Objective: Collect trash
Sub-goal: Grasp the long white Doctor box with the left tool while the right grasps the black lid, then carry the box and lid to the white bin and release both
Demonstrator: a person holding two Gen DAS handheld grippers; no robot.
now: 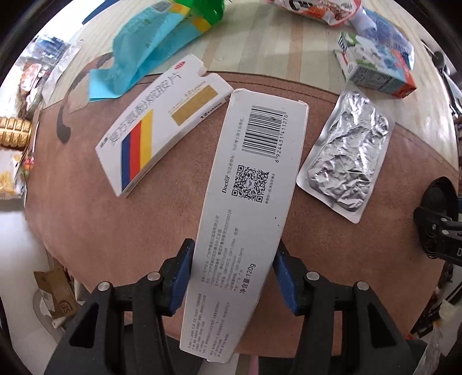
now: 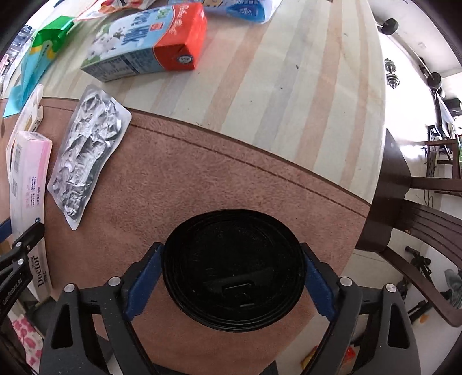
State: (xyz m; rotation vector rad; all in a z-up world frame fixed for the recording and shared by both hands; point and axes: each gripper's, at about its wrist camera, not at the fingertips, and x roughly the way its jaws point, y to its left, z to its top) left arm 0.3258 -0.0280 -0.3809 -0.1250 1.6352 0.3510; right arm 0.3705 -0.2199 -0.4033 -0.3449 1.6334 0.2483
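Observation:
My left gripper (image 1: 234,277) is shut on a long white toothpaste box (image 1: 254,184) with a barcode, held above the brown mat (image 1: 115,230). The same box shows at the left of the right wrist view (image 2: 27,184). My right gripper (image 2: 231,277) is shut on a black cup lid (image 2: 234,268), its blue pads touching both sides. A white medicine box with blue, red and yellow stripes (image 1: 156,124) and a crumpled silver foil pouch (image 1: 346,153) lie on the mat. The pouch also shows in the right wrist view (image 2: 86,153).
A milk carton (image 2: 147,43) lies on the striped tablecloth (image 2: 288,86) beyond the mat; it also shows in the left wrist view (image 1: 378,69). A teal bag (image 1: 144,49) and snack wrappers (image 1: 317,8) lie at the back. A dark wooden chair (image 2: 404,202) stands at the right table edge.

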